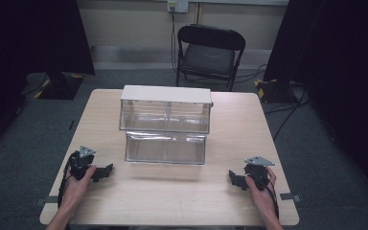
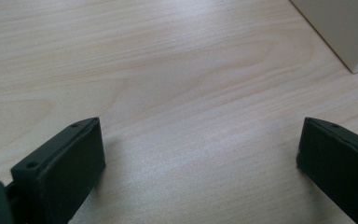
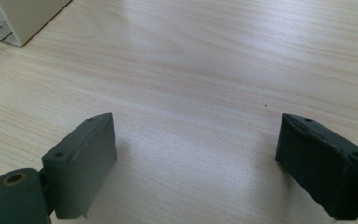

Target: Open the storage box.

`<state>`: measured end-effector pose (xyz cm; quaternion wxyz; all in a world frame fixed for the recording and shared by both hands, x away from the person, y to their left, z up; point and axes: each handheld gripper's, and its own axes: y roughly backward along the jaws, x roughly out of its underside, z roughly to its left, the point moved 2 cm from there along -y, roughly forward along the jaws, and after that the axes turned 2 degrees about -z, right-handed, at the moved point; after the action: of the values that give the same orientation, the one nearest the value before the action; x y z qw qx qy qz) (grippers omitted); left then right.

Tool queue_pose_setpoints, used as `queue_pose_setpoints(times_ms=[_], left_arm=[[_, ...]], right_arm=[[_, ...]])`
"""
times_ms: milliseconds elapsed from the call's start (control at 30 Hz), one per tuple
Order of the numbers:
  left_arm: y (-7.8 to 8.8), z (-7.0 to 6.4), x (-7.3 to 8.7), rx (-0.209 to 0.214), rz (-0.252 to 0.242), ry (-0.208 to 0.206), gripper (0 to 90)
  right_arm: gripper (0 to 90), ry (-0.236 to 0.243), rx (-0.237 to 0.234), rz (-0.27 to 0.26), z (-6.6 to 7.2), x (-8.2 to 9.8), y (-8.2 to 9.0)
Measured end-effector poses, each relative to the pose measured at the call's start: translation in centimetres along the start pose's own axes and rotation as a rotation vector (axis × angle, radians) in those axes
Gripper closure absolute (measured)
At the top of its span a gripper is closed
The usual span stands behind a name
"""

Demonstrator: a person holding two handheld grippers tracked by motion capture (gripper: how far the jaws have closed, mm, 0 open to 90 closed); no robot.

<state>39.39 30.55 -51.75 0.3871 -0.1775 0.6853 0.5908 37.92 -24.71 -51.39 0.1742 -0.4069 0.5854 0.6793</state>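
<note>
A clear plastic drawer cabinet (image 1: 165, 115) with a white top stands at the middle of the light wooden table (image 1: 182, 196). Its lower clear drawer (image 1: 165, 148) juts out toward me and looks empty. My left gripper (image 1: 101, 172) rests low on the table at front left, its jaws pointing right toward the space in front of the drawer. In the left gripper view the left gripper (image 2: 200, 140) stands open over bare wood, with the cabinet's white corner (image 2: 345, 28) at upper right. My right gripper (image 1: 235, 179) mirrors it at front right; the right gripper (image 3: 196, 135) is open, with the cabinet corner (image 3: 23, 18) at upper left.
A black folding chair (image 1: 210, 52) stands behind the table's far edge. Cables (image 1: 287, 112) trail on the grey floor at right, and dark curtains hang on both sides. Bare wood lies between the two grippers and in front of the drawer.
</note>
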Motion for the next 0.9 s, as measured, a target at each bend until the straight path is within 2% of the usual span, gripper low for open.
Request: queue_pose_setpoints(times_ms=[500, 667, 900], left_arm=[[0.0, 0.0, 0.0, -0.001, 0.001, 0.0, 0.4], [0.0, 0.0, 0.0, 0.0, 0.001, 0.0, 0.3], [0.0, 0.0, 0.0, 0.0, 0.0, 0.0, 0.3]], right_arm=[[11.5, -0.003, 0.001, 0.0, 0.1, 0.0, 0.0], [14.5, 0.007, -0.01, 0.004, 0.5, -0.2, 0.1], [14.2, 0.028, -0.066, -0.022, 1.9, -0.8, 0.6]])
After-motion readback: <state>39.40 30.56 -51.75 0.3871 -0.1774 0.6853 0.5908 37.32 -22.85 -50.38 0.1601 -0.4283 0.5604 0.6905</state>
